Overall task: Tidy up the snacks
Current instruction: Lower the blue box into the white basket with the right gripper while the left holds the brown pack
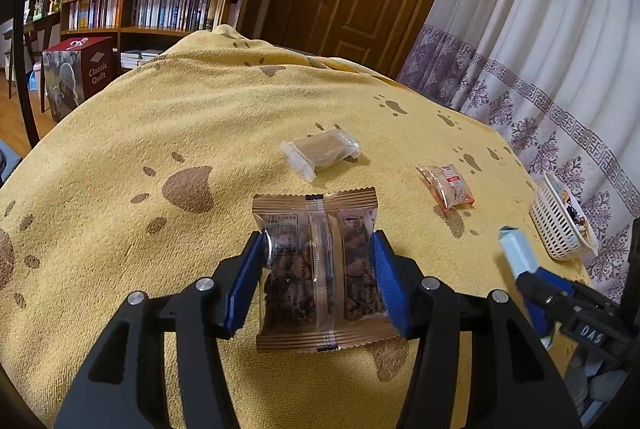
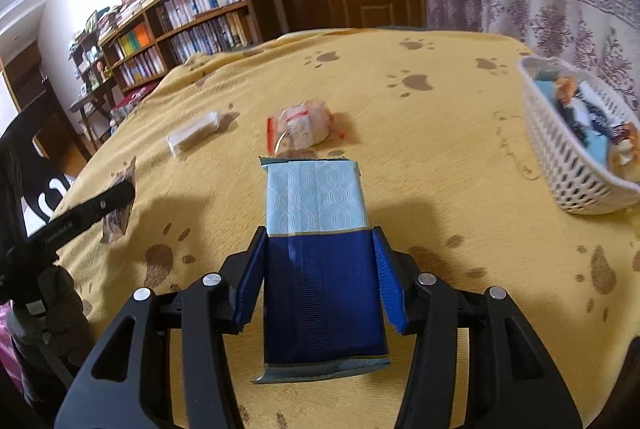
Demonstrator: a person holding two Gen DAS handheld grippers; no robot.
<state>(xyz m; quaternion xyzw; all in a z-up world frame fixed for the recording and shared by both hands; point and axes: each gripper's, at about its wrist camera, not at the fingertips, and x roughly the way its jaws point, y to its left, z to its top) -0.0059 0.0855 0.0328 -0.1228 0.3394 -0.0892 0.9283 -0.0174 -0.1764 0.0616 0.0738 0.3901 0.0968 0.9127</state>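
Done so far: I judge the job partly done; the white basket (image 2: 576, 165) already holds several wrapped snacks.
Left to do: two snacks lie loose on the yellow blanket (image 1: 160, 133), plus the two I am carrying.
Left gripper (image 1: 318, 279): clenched on the brown nut packet (image 1: 318, 269), which sits upright between its blue pads, lifted off the blanket.
Right gripper (image 2: 320, 283): clenched on the blue packet (image 2: 320, 261), its pale end poking out ahead of the pads.
Loose snacks: the clear-wrapped bar (image 1: 320, 153) lies ahead of my left gripper; the red-trimmed packet (image 2: 302, 129) lies just ahead of my right.
Basket: ahead and well to the right of my right gripper, farther still from my left.
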